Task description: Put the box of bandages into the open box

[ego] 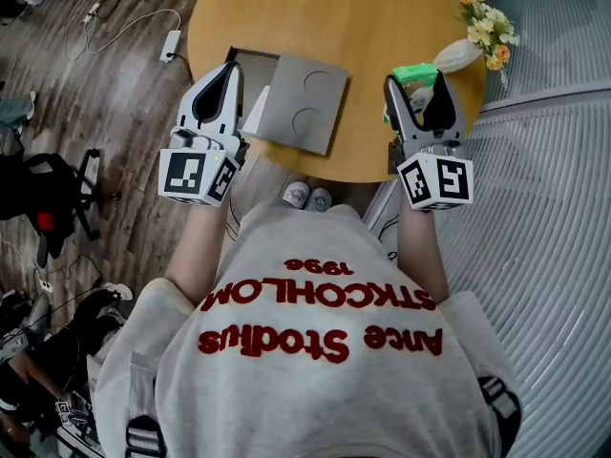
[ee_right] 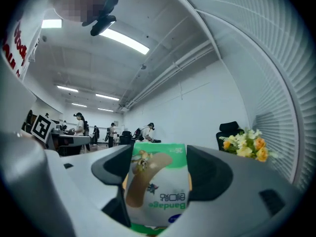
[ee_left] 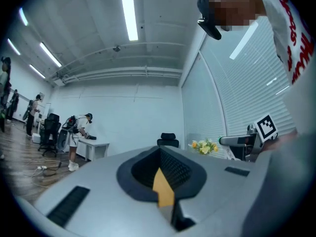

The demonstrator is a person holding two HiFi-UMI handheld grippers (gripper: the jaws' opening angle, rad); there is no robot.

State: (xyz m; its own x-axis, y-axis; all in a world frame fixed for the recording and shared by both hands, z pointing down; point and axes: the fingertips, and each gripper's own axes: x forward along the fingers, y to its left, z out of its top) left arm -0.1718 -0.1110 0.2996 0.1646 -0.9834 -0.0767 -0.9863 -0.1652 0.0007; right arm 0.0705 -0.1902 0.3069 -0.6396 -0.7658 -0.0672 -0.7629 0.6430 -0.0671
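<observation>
The green-and-white box of bandages (ego: pixel 414 74) is held between the jaws of my right gripper (ego: pixel 421 90), just above the round wooden table's (ego: pixel 334 12) right front edge. The right gripper view has the bandage box (ee_right: pixel 158 189) filling the gap of the right gripper (ee_right: pixel 160 168), its print upside down. The open grey box (ego: pixel 250 58) lies on the table's left front, its lid (ego: pixel 305 103) folded out to the right. My left gripper (ego: pixel 229 71) hovers by the box's left side, jaws together with nothing in them. In its own view the left gripper (ee_left: pixel 160 163) points up across the room.
A white vase of yellow flowers (ego: pixel 482 29) stands at the table's right edge, close behind the right gripper. Slatted blinds (ego: pixel 544 160) run along the right. Cables and a power strip (ego: pixel 170 44) lie on the wooden floor at left, with a black chair (ego: pixel 57 194) nearby.
</observation>
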